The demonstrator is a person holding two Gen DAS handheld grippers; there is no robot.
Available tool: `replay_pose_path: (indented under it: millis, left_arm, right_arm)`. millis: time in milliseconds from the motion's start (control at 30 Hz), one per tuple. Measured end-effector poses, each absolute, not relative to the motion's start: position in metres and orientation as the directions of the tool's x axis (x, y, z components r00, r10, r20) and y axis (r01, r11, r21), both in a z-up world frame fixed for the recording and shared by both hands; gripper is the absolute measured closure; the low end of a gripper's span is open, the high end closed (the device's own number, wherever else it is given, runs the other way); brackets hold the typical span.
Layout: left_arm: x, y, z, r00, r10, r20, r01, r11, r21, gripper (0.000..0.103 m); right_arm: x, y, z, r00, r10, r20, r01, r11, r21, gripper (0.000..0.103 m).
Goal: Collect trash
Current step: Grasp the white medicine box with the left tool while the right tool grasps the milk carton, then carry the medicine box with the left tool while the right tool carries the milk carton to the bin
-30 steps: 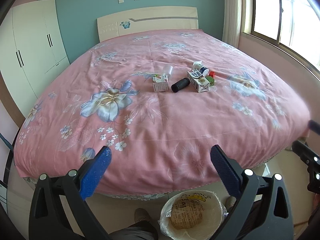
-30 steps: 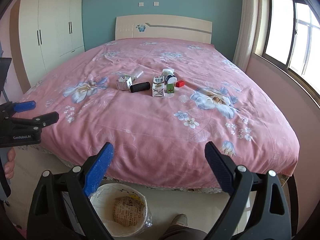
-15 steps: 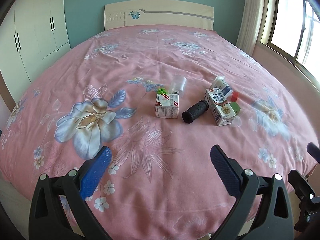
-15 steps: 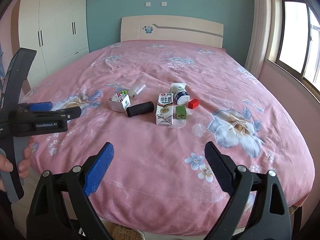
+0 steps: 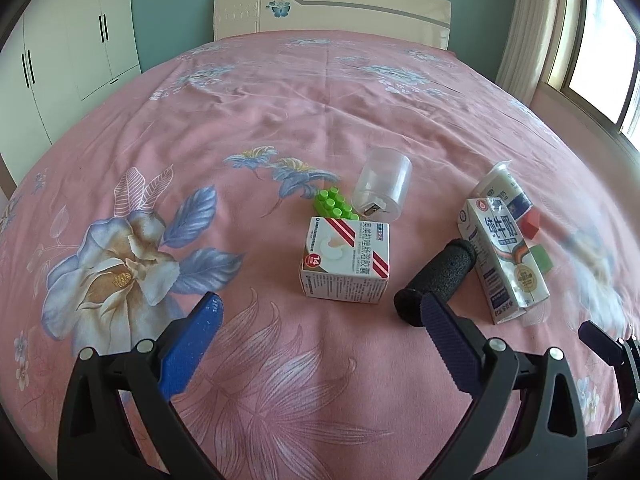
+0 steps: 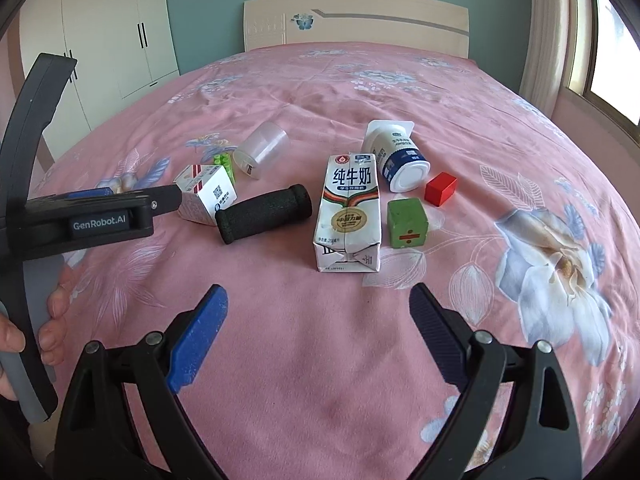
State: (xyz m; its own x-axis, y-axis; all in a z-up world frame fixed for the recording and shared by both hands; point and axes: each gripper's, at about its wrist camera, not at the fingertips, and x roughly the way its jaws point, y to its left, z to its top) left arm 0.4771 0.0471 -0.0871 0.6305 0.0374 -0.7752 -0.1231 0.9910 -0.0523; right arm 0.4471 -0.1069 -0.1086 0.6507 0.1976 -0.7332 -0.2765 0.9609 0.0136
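Litter lies on a pink flowered bed (image 5: 248, 112). A white medicine box (image 5: 345, 266) (image 6: 206, 196) sits just beyond my open left gripper (image 5: 320, 316). Right of it lie a black foam roll (image 5: 438, 280) (image 6: 264, 219), a milk carton (image 5: 502, 264) (image 6: 349, 210) and a yoghurt cup (image 6: 396, 156) (image 5: 504, 194). My right gripper (image 6: 320, 314) is open and empty, short of the milk carton. The left gripper (image 6: 120, 210) also shows side-on in the right wrist view, its tip next to the medicine box.
A clear plastic cup (image 5: 382, 186) (image 6: 262, 150) and a green studded brick (image 5: 334, 202) lie behind the medicine box. A green cube (image 6: 407, 223) and a red cube (image 6: 441, 189) sit right of the carton. A hand (image 6: 24, 332) holds the left gripper's handle.
Both grippers have moved forward over the bed towards the litter, which now looks much nearer. The bin on the floor has dropped out of view. Both stay open.
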Motion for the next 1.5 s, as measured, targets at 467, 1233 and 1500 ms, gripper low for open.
replay_pose_path:
  millis: [467, 1233, 1500]
  left_arm:
    - [0.538, 0.044, -0.127, 0.577, -0.02, -0.817, -0.133, 0.984, -0.118, 0.018]
    - [0.498, 0.041, -0.054, 0.636, 0.078, -0.768, -0.118, 0.993, 0.003, 0.047]
    - [0.43, 0.027, 0.051, 0.744, 0.094, -0.661, -0.084, 0.995, 0.047, 0.047]
  right_arm:
    - [0.532, -0.095, -0.147, 0.561, 0.213, -0.8, -0.26, 0.963, 0.074, 0.042]
    - [0.487, -0.117, -0.052, 0.672, 0.225, -0.706, -0.269, 0.962, 0.051, 0.054]
    - [0.419, -0.132, 0.043, 0.76, 0.223, -0.61, -0.263, 0.964, 0.024, 0.054]
